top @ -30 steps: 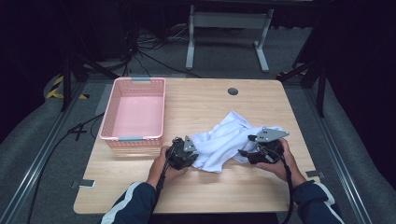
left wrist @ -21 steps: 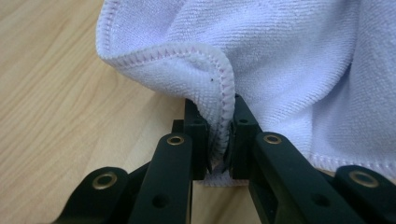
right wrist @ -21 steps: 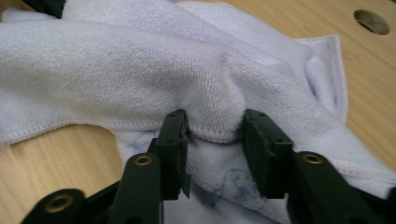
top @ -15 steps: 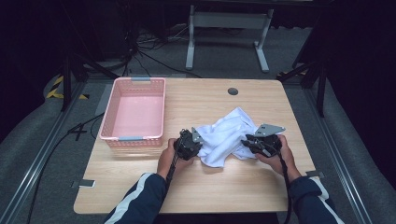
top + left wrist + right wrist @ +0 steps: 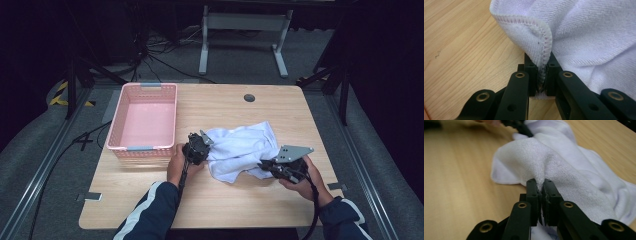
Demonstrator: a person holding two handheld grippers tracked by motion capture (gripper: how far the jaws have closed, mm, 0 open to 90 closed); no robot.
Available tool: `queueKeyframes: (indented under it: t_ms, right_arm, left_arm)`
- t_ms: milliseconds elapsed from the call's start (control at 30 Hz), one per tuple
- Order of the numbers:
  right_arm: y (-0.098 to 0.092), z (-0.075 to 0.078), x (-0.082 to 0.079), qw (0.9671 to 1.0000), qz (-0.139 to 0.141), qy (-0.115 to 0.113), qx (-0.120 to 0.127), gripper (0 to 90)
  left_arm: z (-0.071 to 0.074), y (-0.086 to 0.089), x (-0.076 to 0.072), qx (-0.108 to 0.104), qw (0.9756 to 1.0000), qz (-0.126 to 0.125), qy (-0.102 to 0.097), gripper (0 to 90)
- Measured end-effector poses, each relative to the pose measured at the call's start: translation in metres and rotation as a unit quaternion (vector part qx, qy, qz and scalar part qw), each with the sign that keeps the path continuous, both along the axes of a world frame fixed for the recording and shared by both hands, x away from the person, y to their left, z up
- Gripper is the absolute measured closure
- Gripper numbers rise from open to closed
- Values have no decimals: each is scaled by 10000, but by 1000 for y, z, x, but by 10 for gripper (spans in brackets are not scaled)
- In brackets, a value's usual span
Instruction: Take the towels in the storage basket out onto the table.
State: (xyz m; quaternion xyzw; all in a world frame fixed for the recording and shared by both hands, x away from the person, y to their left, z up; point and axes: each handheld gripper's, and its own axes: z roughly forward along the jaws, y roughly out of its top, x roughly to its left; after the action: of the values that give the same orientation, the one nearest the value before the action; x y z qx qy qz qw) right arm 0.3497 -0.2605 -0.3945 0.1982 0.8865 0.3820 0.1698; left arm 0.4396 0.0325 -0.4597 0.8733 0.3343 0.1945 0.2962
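Although the high view lets me see both hands at the white towel (image 5: 242, 150), my own knuckles and the gripper bodies hide the jaw tips there, so I read the grips from the gripper views; the left gripper (image 5: 541, 75) has its jaws pinched tight on the towel's stitched hem, which curls over the tips, and the cloth spreads off the frame at 3 o'clock so I cannot see how far it runs. My right gripper (image 5: 539, 192) is clamped on a raised fold of terry; its jaws have just been closing, and cloth is squeezed between them. Beyond that fold, at 12 o'clock in the right gripper view, a dark blurred shape lies at the far end of the towel, too soft to make out properly. From above, the left gripper (image 5: 196, 148) sits at the towel's 9 o'clock edge and the right gripper (image 5: 285, 167) at its 4 o'clock corner, with its grey plate on top. That towel lies crumpled on the wooden table (image 5: 230, 107), right of centre. Only from overhead do I get the pink basket (image 5: 121, 125), at 9 o'clock of the towel and apart from it; nothing lies in it
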Motion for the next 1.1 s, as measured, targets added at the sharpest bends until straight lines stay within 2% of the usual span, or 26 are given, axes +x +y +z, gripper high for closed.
queueKeyframes:
  t_ms: [200, 267, 300, 367, 433, 467, 500, 533, 567, 600, 667, 700, 733, 767, 800, 833, 900, 933, 967, 1000, 1033, 1100]
  right_arm:
    - [14, -7, -35, 9984, 465, 248, -193, 856]
    - [17, -10, -44, 9975, 602, 288, -252, 857]
    - [19, -11, -48, 9970, 629, 330, -293, 857]
    - [22, -15, -54, 9961, 718, 438, -252, 858]
    - [26, -18, -61, 9952, 792, 462, -349, 857]
    - [29, -21, -65, 9944, 870, 451, -405, 849]
    - [29, -21, -65, 9944, 870, 451, -405, 849]
    - [29, -21, -67, 9945, 851, 441, -420, 832]
    - [29, -21, -67, 9948, 829, 403, -424, 809]
    - [27, -20, -66, 9952, 810, 405, -369, 770]
    - [22, -17, -62, 9971, 637, 312, -270, 690]
    - [17, -14, -59, 9979, 540, 302, -169, 652]
    - [13, -11, -56, 9988, 404, 258, -81, 625]
    - [6, -7, -52, 9997, 224, 134, -7, 611]
    - [1, -4, -48, 9998, 148, 106, 83, 593]
    - [-6, 0, -43, 9998, -19, 40, 180, 568]
    - [-23, 8, -29, 9985, -405, -86, 350, 563]
    - [-28, 10, -22, 9977, -502, -105, 432, 552]
    - [-37, 14, -11, 9960, -755, -91, 473, 531]
    - [-43, 15, -1, 9944, -940, -143, 458, 528]
    - [-48, 15, 9, 9932, -1068, -110, 451, 516]
    - [-59, 13, 35, 9885, -1458, -12, 395, 485]
  left_arm:
    - [1, 0, 2, 117, 9999, 21, -49, 840]
    - [0, -1, 3, 168, 9997, 90, -126, 837]
    - [2, 0, 5, 221, 9997, 63, -67, 835]
    - [4, -1, 8, 231, 9996, 110, -101, 833]
    - [8, -1, 11, 222, 9997, 113, -76, 831]
    - [8, -3, 11, 266, 9994, 140, -189, 827]
    - [10, -4, 12, 329, 9993, 104, -131, 827]
    - [10, -6, 12, 280, 9995, 125, -125, 820]
    - [14, -6, 11, 321, 9992, 104, -206, 805]
    - [18, -7, 8, 243, 9992, 100, -305, 772]
    - [28, -6, 0, -153, 9992, -12, -356, 705]
    - [33, -5, -5, -257, 9989, -115, -364, 678]
    - [38, -4, -12, -398, 9980, -271, -415, 669]
    - [40, -4, -17, -484, 9971, -407, -414, 654]
    - [43, -4, -23, -528, 9962, -547, -415, 636]
    - [45, -5, -30, -529, 9957, -627, -439, 610]
    - [48, -5, -44, -652, 9923, -937, -478, 582]
    - [49, -6, -52, -698, 9897, -1154, -477, 566]
    - [49, -8, -59, -701, 9878, -1324, -427, 547]
    - [49, -11, -64, -753, 9847, -1538, -321, 521]
    - [47, -16, -71, -785, 9804, -1791, -247, 506]
    - [42, -27, -81, -740, 9742, -2130, -136, 479]
